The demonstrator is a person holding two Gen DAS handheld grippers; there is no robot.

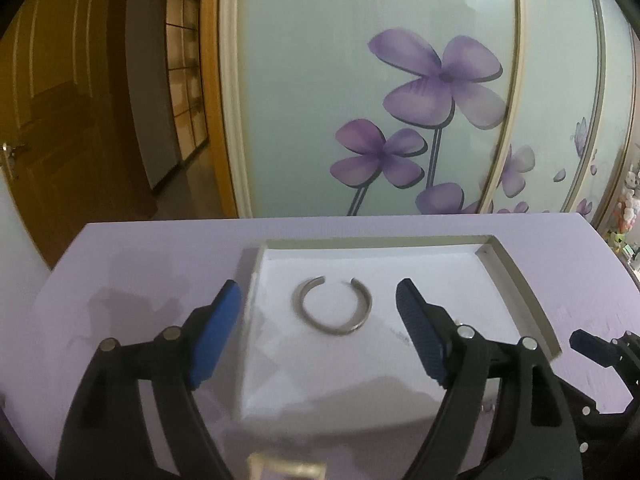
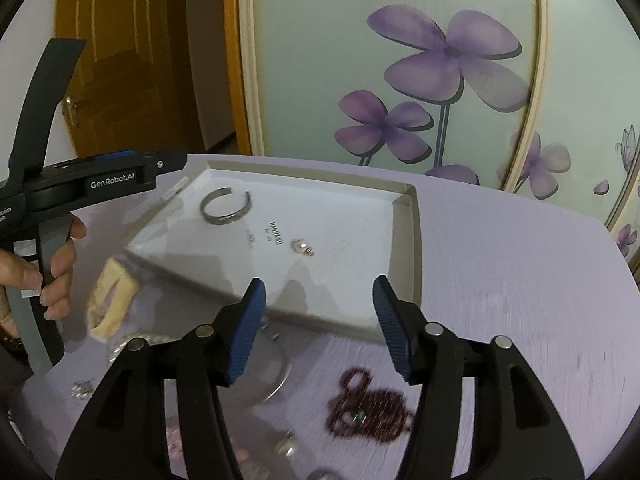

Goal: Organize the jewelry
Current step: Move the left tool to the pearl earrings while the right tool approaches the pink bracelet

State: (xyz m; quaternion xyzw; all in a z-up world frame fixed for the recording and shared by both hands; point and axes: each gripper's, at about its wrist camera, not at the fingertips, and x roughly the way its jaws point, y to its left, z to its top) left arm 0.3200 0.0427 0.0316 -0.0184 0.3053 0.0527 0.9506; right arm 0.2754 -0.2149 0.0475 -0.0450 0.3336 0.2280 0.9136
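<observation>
A silver open bangle (image 1: 325, 327) lies flat in a shallow white tray (image 1: 440, 280) on the lilac table. My left gripper (image 1: 318, 292) hovers just short of it, open, with nothing between its blue pads; the bangle shows in the gap beyond them. In the right wrist view the same bangle (image 2: 224, 219) sits at the tray's far left and a small pearl piece (image 2: 301, 246) lies mid-tray. My right gripper (image 2: 320, 296) stands open and empty over the tray's near edge (image 2: 328, 320). A dark red bead string (image 2: 372, 404) lies on the table below it.
A thin silver hoop (image 2: 280, 380), a pale yellow pouch (image 2: 112, 304) and small silver bits (image 2: 82, 388) lie on the table before the tray. A hand (image 2: 60, 264) grips the left tool at left. A flowered glass panel (image 1: 400, 80) stands behind the table.
</observation>
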